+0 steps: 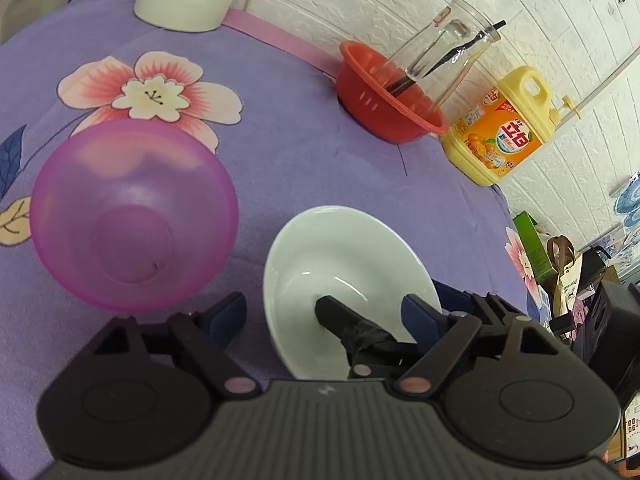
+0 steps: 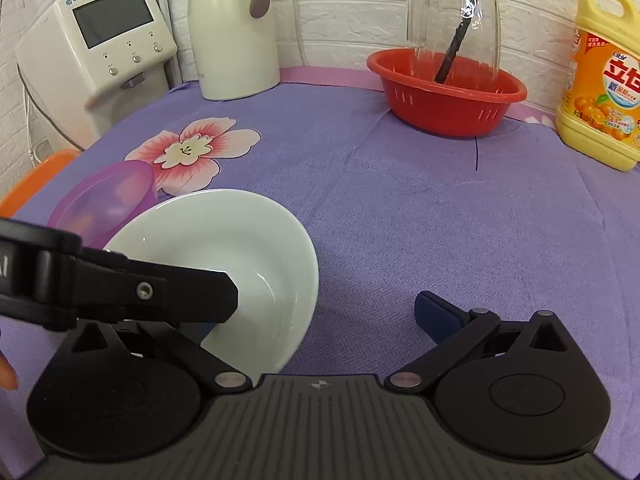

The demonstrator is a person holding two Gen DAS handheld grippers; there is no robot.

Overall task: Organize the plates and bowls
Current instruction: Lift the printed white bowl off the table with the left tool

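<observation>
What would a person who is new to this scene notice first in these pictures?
First, the white bowl tilted near the front of the purple flowered tablecloth, with black gripper fingers reaching over its rim. Beside it, further to the left, stands a translucent purple bowl. At the back, by the white brick wall, a red colander holds a glass jar, with a yellow bottle of dish soap to its right.

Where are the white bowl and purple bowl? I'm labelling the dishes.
white bowl (image 1: 320, 248): left wrist view, on its inner wall.
purple bowl (image 1: 132, 208): left wrist view, on its inside.
</observation>
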